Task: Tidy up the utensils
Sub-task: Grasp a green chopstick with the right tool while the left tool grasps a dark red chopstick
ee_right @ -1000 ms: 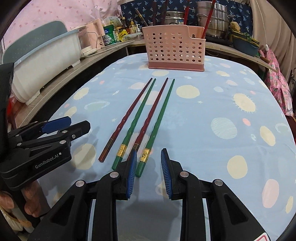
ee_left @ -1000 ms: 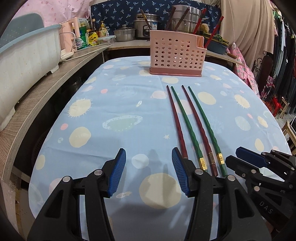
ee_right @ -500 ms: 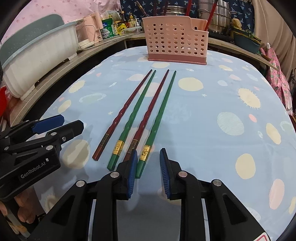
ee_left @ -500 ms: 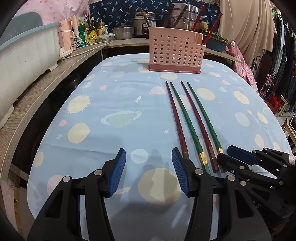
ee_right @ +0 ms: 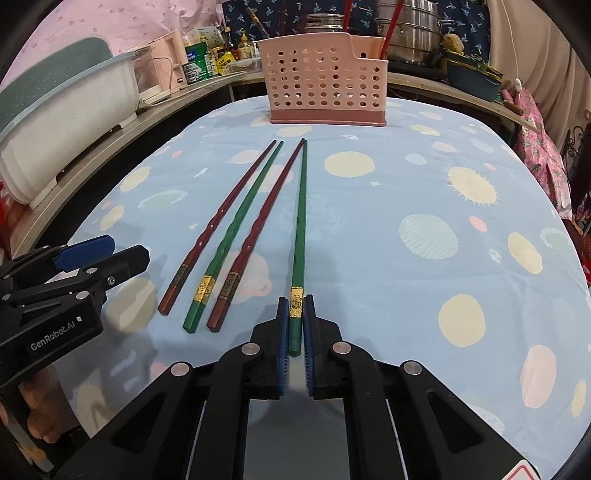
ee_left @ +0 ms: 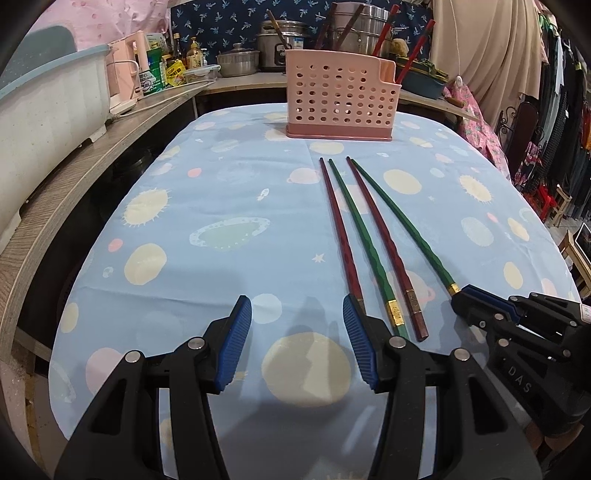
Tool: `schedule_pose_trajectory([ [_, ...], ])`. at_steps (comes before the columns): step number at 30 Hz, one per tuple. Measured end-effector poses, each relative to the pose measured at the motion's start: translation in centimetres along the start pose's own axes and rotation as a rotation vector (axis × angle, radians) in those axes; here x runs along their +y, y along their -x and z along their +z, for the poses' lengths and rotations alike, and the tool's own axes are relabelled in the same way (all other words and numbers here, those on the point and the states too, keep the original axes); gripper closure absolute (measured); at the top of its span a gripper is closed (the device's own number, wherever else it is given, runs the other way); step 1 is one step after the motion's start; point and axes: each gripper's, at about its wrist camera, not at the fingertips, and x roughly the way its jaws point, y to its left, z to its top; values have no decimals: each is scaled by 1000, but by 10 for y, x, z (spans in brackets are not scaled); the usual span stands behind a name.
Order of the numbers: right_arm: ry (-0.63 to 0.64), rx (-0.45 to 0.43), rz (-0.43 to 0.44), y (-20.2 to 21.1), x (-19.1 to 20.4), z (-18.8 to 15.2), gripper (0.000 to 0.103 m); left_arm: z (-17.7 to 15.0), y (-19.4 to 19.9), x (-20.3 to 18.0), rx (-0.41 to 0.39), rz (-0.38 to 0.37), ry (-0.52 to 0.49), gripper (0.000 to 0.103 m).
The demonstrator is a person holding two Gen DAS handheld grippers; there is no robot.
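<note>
The work surface is a table covered with a light blue cloth (ee_left: 229,177) printed with pale yellow suns, planets and small stars. At the far end of the cloth stands a pink perforated utensil basket (ee_left: 341,99) on a darker pink base; red chopsticks (ee_left: 415,51) stand upright in its right-hand compartment. Four long chopsticks lie on the cloth in front of the basket, tips toward it, alternating red and green. The right gripper (ee_right: 294,325) is closed on the butt end of the rightmost green chopstick (ee_right: 301,221), both blue pads against its sides just behind the gold band. The remaining three, a red chopstick (ee_right: 221,218), a green chopstick with gold band (ee_right: 240,225) and a second red chopstick (ee_right: 264,225), lie side by side to its left, apart from the gripped one at their butt ends. The left gripper (ee_left: 297,339) is positioned low over the cloth with its jaws wide apart and holds nothing; its right finger overlaps the butt of the leftmost red chopstick in the view. Along the left runs a wooden counter (ee_left: 62,184) carrying a white plastic tub (ee_left: 44,122), bottles and containers. Behind the basket are steel pots (ee_left: 280,44) against a dark blue patterned curtain (ee_left: 221,22). Clothing hangs at the right (ee_left: 569,122).
</note>
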Motion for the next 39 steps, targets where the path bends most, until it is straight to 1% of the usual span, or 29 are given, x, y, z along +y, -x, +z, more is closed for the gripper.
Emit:
schedule_pose_trajectory([
  [13,-72,-5,-26,11,-26,-8,96,-1,-13,-17,32,-45,-23,54],
  [23,-75,-6,-27,11,-27,-10,96,-4,-24,-17,50,-32,-20,54],
  [28,-75,-7,-27,11,-27,-10,96,-6,-25,-19,37,-18,-36,54],
  [30,-76,-7,-26,11,-27,-10,96,-6,-25,-18,32,-16,-39,57],
  [33,-75,-7,-27,11,-27,-10,96,-6,-24,-16,26,-16,-37,69],
  [35,-76,-7,-26,11,-27,-10,96,-6,-24,-13,26,-21,-30,81],
  [38,-76,-7,-26,11,-27,-10,96,-5,-24,-10,29,-29,-19,92],
  [39,-76,-7,-26,11,-27,-10,96,-5,-24,-9,30,-30,-17,93],
])
